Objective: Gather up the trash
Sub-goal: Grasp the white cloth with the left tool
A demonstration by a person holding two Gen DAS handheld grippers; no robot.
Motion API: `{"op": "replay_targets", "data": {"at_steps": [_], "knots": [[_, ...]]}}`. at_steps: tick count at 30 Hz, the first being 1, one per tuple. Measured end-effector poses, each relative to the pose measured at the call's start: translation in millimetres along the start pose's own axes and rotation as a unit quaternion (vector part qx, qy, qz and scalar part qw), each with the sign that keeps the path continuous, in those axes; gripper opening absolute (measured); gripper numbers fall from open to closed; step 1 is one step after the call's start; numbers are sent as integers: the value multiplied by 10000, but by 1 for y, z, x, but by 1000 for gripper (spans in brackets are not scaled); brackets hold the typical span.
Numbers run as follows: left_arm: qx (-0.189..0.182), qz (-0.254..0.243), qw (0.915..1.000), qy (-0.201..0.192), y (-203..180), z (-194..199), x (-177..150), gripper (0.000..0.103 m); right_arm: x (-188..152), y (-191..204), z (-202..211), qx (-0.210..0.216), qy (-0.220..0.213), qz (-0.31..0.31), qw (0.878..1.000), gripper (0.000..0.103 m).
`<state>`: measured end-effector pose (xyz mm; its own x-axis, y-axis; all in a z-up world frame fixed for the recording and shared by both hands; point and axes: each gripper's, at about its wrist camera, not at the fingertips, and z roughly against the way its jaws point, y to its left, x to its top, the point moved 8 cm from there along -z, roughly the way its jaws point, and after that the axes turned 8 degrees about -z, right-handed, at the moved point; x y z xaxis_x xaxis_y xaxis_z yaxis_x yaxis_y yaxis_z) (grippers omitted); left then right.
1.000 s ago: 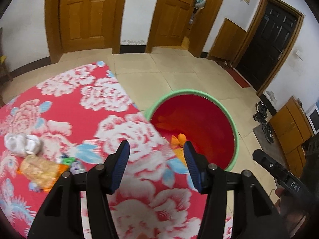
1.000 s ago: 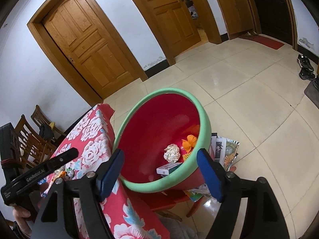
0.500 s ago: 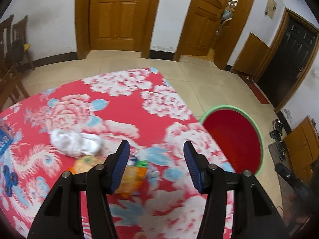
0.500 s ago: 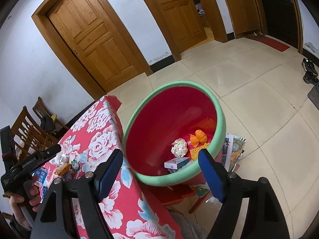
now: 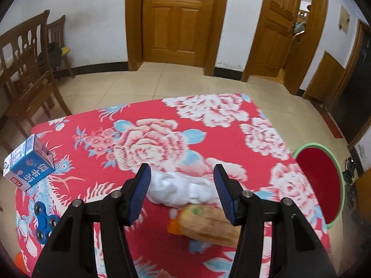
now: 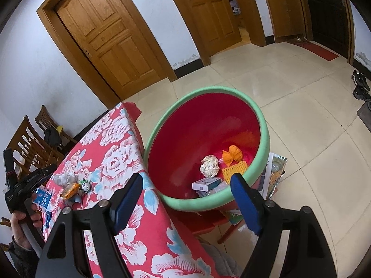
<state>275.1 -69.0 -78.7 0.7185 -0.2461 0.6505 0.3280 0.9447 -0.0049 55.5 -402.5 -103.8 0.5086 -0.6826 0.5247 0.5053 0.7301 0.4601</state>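
Note:
A red basin with a green rim (image 6: 264, 139) stands beside the table and holds a paper ball (image 6: 209, 165), orange scraps (image 6: 231, 154) and a small box (image 6: 206, 183). It also shows in the left wrist view (image 5: 342, 185). My left gripper (image 5: 182, 191) is open above the red floral tablecloth (image 5: 220, 136), just over a crumpled white tissue (image 5: 178, 188) and an orange snack bag (image 5: 208, 223). A blue milk carton (image 5: 29, 165) lies at the left. My right gripper (image 6: 185, 205) is open and empty, above the basin's near rim.
A blue fidget spinner (image 5: 45, 222) lies on the cloth at the left. Wooden chairs (image 5: 27, 69) stand beyond the table's left side. Magazines (image 6: 273, 173) lie on the floor under the basin. Shoes (image 6: 360, 85) sit by the right wall.
My left gripper has swung left, from over the basin to over the tissue and snack bag. The right gripper has stayed nearly still above the basin.

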Motion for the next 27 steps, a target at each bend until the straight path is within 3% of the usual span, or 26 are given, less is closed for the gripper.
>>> {"op": "replay_targets", "data": {"at_steps": [11,18,23,27], "knots": [[-193,262,9986,420,12,-39,-26,56,-6,7,-8,-117,108,105,9998,80],[-282,564,9968,483,18,-47,-33,55,-12,17,-13,-65,200,236,9995,80],[-473,489,9969,401,13,-39,-33,32,-15,31,-16,38,276,395,9988,80],[-497,446,9976,176,14,-21,-30,30,-18,49,-16,154,309,647,9973,80]]}}
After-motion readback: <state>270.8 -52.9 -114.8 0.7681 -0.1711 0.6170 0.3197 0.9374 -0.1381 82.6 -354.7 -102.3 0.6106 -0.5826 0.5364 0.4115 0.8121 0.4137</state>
